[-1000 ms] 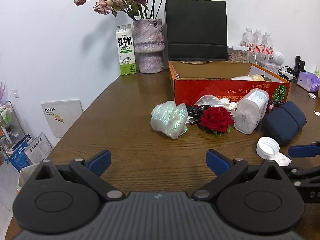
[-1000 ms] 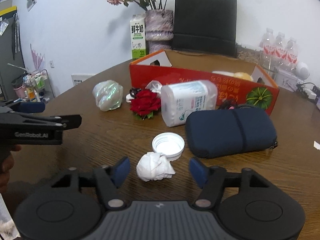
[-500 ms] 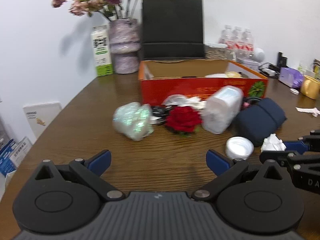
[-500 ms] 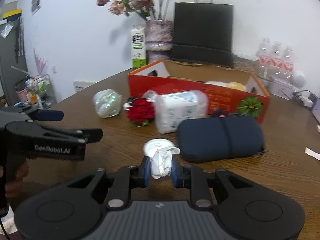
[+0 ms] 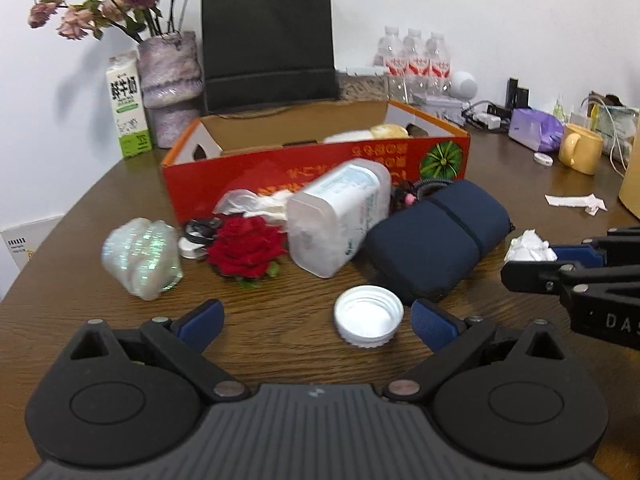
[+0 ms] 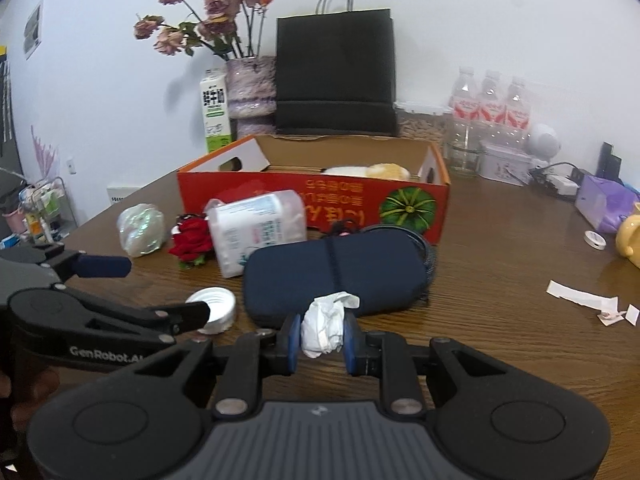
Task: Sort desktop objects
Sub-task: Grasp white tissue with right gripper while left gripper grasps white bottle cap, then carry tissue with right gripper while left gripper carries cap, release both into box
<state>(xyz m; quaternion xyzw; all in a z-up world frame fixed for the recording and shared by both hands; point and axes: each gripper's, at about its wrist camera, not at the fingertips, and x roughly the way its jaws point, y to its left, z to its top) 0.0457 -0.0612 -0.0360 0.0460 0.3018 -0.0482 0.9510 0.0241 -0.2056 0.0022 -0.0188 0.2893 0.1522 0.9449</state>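
Note:
My right gripper (image 6: 321,340) is shut on a crumpled white tissue (image 6: 326,326), held just above the table in front of the navy pouch (image 6: 336,272). From the left wrist view the same tissue (image 5: 528,246) shows in that gripper (image 5: 532,258) at the right edge. My left gripper (image 5: 314,324) stands open over the table, with the white screw cap (image 5: 368,321) lying between its fingertips, nearer the right one. Beyond lie a red rose (image 5: 246,248), a clear plastic jar (image 5: 340,220) on its side and an iridescent wrapped lump (image 5: 140,258).
A red cardboard box (image 5: 312,168) stands open behind the clutter, with a black paper bag (image 5: 268,40), vase (image 5: 170,84) and milk carton (image 5: 126,104) at the back. Water bottles (image 6: 490,112), a purple pack (image 6: 604,200), a yellow mug (image 5: 578,154) and paper scraps (image 6: 584,300) are to the right.
My right gripper closed on the tissue and lifted it off the table, moving right. My left gripper swung right, so the white cap now lies between its fingertips.

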